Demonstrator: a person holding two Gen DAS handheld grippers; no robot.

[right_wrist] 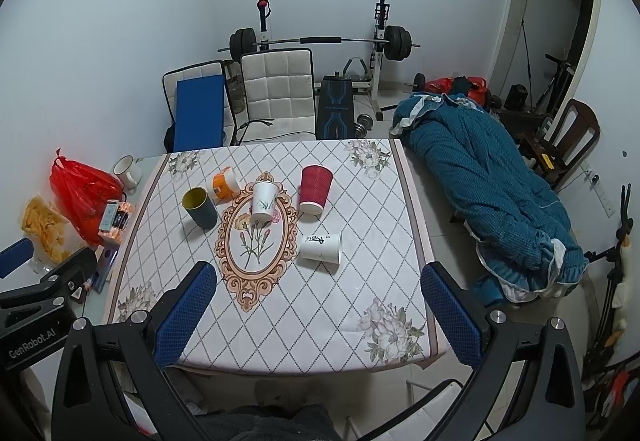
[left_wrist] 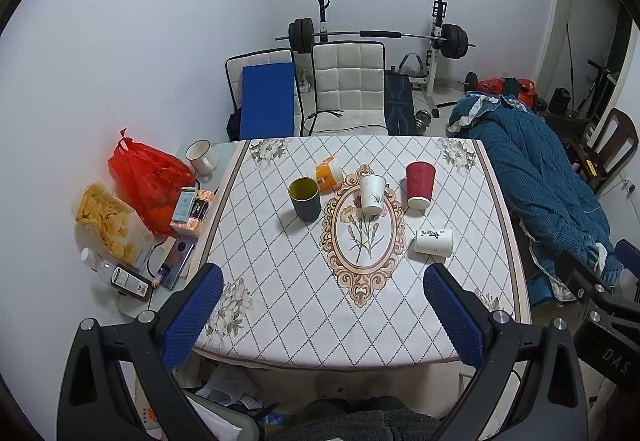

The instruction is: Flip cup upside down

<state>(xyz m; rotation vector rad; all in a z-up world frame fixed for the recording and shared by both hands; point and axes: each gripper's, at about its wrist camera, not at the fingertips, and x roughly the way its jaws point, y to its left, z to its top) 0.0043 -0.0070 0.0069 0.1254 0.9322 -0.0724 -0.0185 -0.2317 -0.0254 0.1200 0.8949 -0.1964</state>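
Observation:
Several cups stand on the patterned tablecloth [left_wrist: 280,281]. A dark cup with a yellow inside [left_wrist: 305,199] [right_wrist: 199,207] stands upright. A white floral paper cup [left_wrist: 372,193] [right_wrist: 264,200] and a red ribbed cup [left_wrist: 419,184] [right_wrist: 315,189] stand mouth up. A white cup with black writing [left_wrist: 433,241] [right_wrist: 321,247] lies on its side, and an orange cup [left_wrist: 329,174] [right_wrist: 225,183] lies on its side behind. My left gripper [left_wrist: 324,301] is open and empty above the table's near edge. My right gripper [right_wrist: 318,299] is open and empty there too.
On the left of the table are a red plastic bag [left_wrist: 148,177], a bag of chips [left_wrist: 106,221], a white mug [left_wrist: 201,157], boxes and a phone. Chairs [left_wrist: 348,89] and a barbell rack stand behind. A blue quilt [left_wrist: 540,185] lies to the right.

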